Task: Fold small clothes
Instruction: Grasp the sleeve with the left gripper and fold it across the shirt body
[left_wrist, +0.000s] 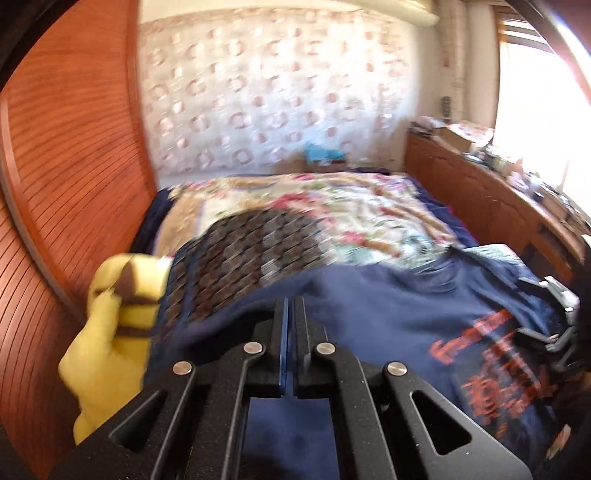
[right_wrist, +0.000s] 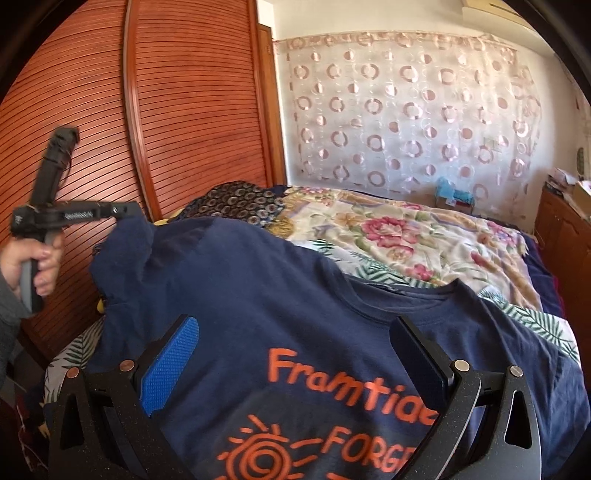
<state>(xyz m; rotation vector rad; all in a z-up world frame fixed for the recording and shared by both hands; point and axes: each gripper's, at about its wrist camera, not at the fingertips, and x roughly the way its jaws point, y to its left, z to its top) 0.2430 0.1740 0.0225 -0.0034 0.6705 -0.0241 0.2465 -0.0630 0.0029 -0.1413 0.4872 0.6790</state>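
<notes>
**Left gripper pinching the sleeve, right gripper wide over the print**

Your left gripper (left_wrist: 293, 306) has its jaws pressed together on the navy T-shirt (right_wrist: 295, 295); in the right wrist view you can see it (right_wrist: 120, 212) raised at the far left with the shirt's sleeve end hanging from its tip, so the cloth is drawn up into a peak there. That lift looks like the start of carrying the sleeve in over the body of the shirt, which is why the fabric slopes down from the raised corner toward the near right.

Your right gripper (right_wrist: 295, 365) stands wide open, blue pad on the left finger (right_wrist: 171, 363) and nothing between the jaws; it hovers just above the chest print, whether touching the cloth you cannot tell. Held there, it is well placed to pin the shirt or take a second edge.

Your shirt lies face up, orange lettering toward you, collar toward the far side, spread on the floral bedspread (right_wrist: 424, 236). Beyond it on the left sits a dark patterned cloth (left_wrist: 236, 258) and a yellow soft toy (left_wrist: 118, 332) beside the slatted wooden wardrobe (right_wrist: 184, 110)
</notes>
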